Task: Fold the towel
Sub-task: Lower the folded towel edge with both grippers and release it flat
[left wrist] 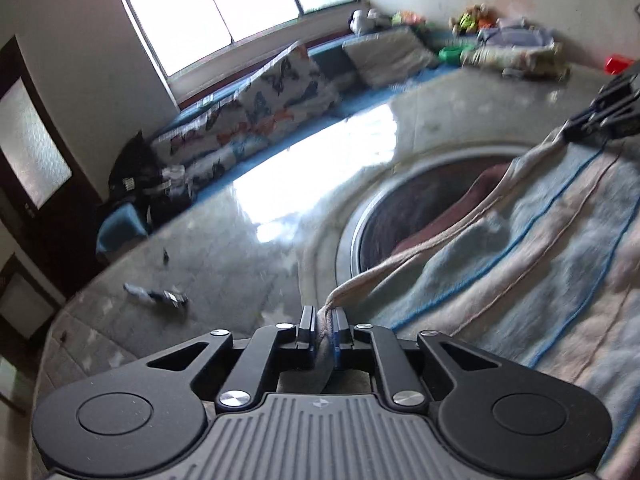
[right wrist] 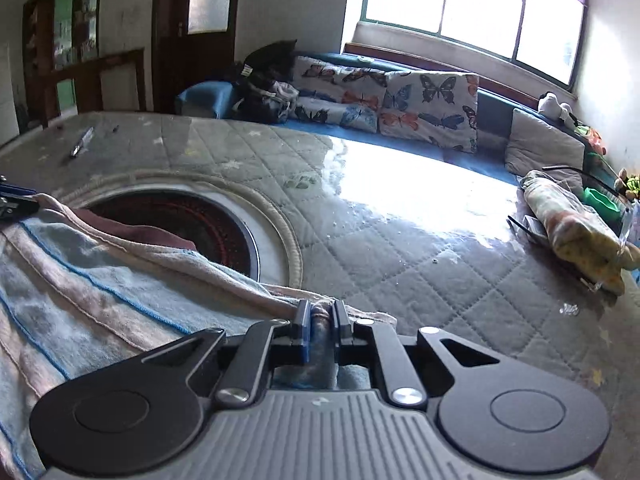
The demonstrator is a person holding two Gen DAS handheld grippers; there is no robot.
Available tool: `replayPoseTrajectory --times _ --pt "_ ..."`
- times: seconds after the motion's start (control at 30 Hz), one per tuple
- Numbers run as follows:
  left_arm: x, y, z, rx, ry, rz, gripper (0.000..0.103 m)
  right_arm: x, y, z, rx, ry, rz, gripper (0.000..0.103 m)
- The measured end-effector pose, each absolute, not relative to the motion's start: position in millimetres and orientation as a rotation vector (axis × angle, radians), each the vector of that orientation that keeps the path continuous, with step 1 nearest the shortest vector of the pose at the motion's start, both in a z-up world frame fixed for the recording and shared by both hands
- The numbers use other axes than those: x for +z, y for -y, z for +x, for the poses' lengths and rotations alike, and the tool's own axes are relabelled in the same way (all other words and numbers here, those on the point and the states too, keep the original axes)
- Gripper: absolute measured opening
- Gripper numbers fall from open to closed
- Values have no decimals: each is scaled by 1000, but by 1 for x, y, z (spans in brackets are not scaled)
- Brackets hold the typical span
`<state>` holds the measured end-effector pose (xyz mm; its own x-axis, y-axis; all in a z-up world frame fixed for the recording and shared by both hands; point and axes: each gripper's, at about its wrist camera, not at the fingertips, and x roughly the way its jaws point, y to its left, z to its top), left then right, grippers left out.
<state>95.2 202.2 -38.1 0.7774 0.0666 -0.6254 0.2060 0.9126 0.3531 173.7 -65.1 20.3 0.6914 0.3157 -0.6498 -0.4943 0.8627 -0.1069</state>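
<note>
From my left wrist view, the towel (left wrist: 520, 248) runs off the frame at 3 o'clock and hides part of the round recess (left wrist: 420, 208). The small object (left wrist: 156, 294) at 9 o'clock is too blurred to identify.

Quilted table (right wrist: 420, 248) lies open ahead (bundled cloth (right wrist: 576, 236) far right).

Both grippers are the same matte black build. The left gripper (left wrist: 324, 320), at the bottom centre of its view, has a grey ribbed body with a tiny logo, two big round discs at the lower corners, silver screw heads on the linkage arms, and blue pads inside the fingers. The right gripper (right wrist: 322, 314) has the same ribbed grey body, discs, screws and blue pad.
</note>
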Motion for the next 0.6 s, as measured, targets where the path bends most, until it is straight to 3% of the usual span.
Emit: replayPoseTrajectory --times 0.17,0.37,0.6 --pt "-25 -209 99 -29 -659 357 24 37 61 168 486 -659 -267 14" --pt "0 -202 93 -21 -600 307 24 46 29 154 637 -667 -256 14" --pt "-9 -167 103 -205 -676 212 22 29 -13 160 702 -704 -276 15"
